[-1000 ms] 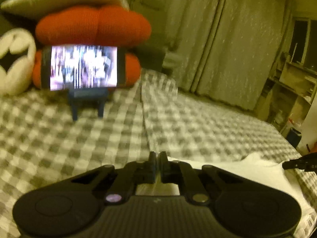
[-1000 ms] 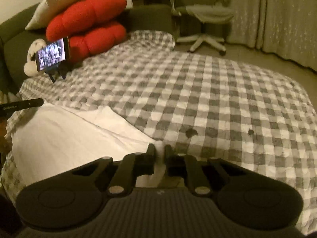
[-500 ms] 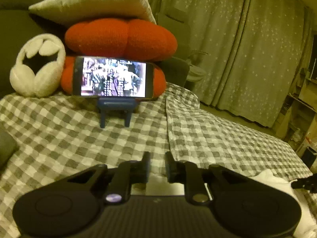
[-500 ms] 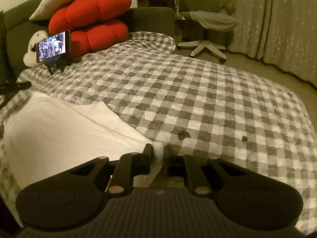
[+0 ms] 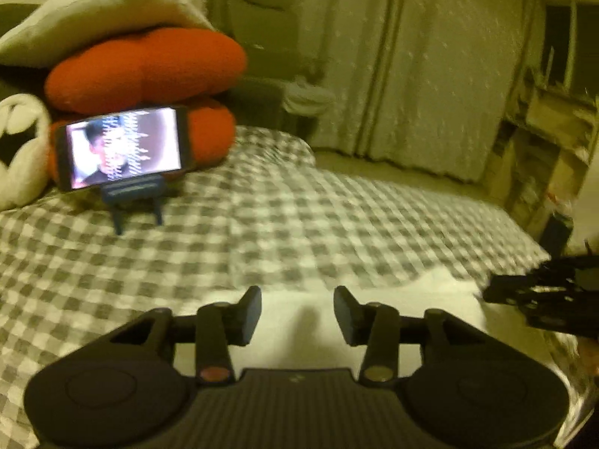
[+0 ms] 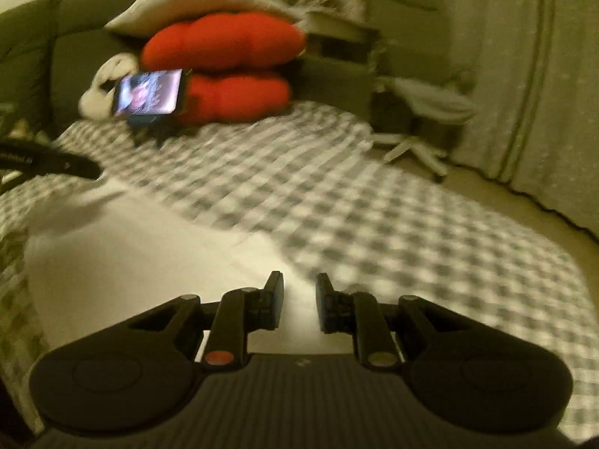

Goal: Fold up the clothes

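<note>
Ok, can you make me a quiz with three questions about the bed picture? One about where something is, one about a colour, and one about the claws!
1. Where does the phone stand?
A. On the chair
B. On a small stand on the checked bedspread, in front of the cushions
C. On the white garment

2. What colour are the two puffy cushions behind the phone?
A. Red
B. Blue
C. Black

3. How are the two claws?
A. Both open, holding nothing
B. Both shut on the garment
C. One open, one shut

Answers:
1. B: the phone sits on a stand on the bedspread.
2. A: the cushions are red.
3. A: the left claw and right claw each show a gap between their fingers, with the white garment lying below, not pinched.
</note>
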`<state>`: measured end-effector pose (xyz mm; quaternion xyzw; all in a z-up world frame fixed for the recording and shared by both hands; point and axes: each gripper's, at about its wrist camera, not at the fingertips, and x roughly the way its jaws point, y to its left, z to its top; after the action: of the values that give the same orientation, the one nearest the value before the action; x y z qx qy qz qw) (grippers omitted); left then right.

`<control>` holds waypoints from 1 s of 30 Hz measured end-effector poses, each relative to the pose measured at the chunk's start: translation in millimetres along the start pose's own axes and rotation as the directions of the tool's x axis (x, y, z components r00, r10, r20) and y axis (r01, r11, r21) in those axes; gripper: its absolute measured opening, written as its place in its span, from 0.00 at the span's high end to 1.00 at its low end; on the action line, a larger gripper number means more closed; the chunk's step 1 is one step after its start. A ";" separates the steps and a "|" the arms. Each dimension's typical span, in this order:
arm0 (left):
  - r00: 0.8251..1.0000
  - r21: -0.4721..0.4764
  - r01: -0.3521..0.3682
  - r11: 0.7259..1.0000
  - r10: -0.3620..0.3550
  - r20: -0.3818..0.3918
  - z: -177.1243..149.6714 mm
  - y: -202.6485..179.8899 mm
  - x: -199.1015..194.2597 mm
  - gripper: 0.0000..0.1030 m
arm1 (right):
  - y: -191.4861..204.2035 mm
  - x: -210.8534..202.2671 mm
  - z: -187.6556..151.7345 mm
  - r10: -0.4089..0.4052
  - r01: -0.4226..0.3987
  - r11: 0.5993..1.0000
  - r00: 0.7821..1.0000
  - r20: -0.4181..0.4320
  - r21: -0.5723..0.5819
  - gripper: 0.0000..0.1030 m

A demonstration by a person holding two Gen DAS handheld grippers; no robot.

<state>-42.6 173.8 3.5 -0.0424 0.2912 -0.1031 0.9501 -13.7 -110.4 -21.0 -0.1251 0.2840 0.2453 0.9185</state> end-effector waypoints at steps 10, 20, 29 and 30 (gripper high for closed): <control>0.988 0.042 -0.047 0.998 0.052 -0.143 -7.4 -26.1 24.3 0.55 | -26.2 16.0 -0.2 -0.092 0.098 0.989 0.994 -0.063 0.106 0.69; 0.976 -0.062 -0.046 0.997 0.032 -0.217 18.3 -61.9 39.5 0.55 | -6.3 0.4 2.8 -0.049 0.047 0.996 0.999 0.024 0.075 0.69; 0.965 -0.171 -0.048 0.984 0.002 -0.262 38.5 -94.9 75.0 0.55 | 4.8 10.2 -1.8 -0.015 0.016 0.999 1.000 -0.020 0.049 0.69; 0.966 -0.181 -0.041 0.983 -0.007 -0.260 34.7 -95.9 78.7 0.55 | 3.1 11.5 -2.8 -0.017 0.019 0.998 1.000 -0.026 0.054 0.69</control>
<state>24.1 63.6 2.8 -0.1139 0.4216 -0.0722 0.8967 -8.4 -104.4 -30.3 -0.1058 0.3011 0.2276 0.9200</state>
